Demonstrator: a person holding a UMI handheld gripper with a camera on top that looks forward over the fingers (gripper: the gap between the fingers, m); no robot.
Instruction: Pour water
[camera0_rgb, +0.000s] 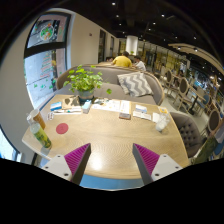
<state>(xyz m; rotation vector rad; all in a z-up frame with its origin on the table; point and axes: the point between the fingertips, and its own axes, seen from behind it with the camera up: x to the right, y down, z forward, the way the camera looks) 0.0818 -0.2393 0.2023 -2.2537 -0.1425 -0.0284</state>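
Jaws (110, 160): we are seeing them standing open and empty, the two pink pads (76, 156) well apart, with only bare table (110, 135) showing between them.
Water vessel: we are taking the tall clear container with a green label (39, 130), near the table's left edge and off to the left of the fingers, for the likely task thing; we cannot tell whether it holds water.
Receiving vessel: we are not making out any cup with confidence; small things by the potted plant (84, 80) are too small to tell.
Risk, approach: we are judging that a reach from here would need a leftward swing, and a finger could clip the container and tip it off the near edge.
Risk, spill: papers (112, 105) and a dark flat item (125, 114) are lying mid-table, so any slop would be wetting them.
Pose: we are holding the gripper level, back from the near edge, pointing across the table toward the sofa (125, 85).
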